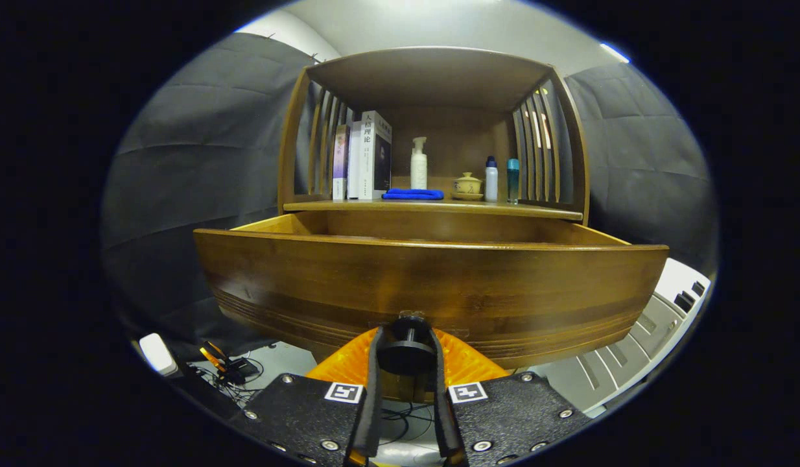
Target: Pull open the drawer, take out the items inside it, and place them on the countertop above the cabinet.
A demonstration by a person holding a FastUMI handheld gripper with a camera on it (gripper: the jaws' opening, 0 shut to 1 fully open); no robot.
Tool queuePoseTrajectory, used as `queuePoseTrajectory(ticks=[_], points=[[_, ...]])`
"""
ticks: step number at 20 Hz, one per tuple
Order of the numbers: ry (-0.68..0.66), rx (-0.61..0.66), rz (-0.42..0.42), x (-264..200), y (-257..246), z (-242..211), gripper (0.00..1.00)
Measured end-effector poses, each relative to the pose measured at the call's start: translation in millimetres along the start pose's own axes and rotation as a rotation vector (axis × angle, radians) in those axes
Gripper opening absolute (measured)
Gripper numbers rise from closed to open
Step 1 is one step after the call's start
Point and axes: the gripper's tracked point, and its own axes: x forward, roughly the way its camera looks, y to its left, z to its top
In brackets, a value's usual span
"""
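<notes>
- While my gripper (405,353) was clamped on the dark round knob (405,350), one finger pressing each side, the drawer (432,285) stood pulled out toward me, its wooden front close ahead of the fingers.
- I could not see down into the drawer past its front edge.
- Above it, the countertop (432,206) of the wooden cabinet (432,78) held books (367,155) at far left, a blue cloth (413,194) beside them, a white pump bottle (418,163), a small lidded cup (467,185), and two slim bottles (501,179) at right.
- Slatted side panels and a top board enclosed that shelf.
- Dark cloth walls stood on both sides, with a pale ceiling above.
- Below left, I saw cables (235,373) on the floor.
</notes>
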Motion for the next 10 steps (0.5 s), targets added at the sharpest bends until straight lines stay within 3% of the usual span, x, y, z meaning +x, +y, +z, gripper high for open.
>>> queuePoseTrajectory(ticks=[2,8,10], points=[[-0.002,-0.005,0.007,-1,1,0,0.43],[-0.12,-0.047,0.037,-22,-5,40,0.93],[-0.155,-0.032,0.026,-26,-10,65,0.93]])
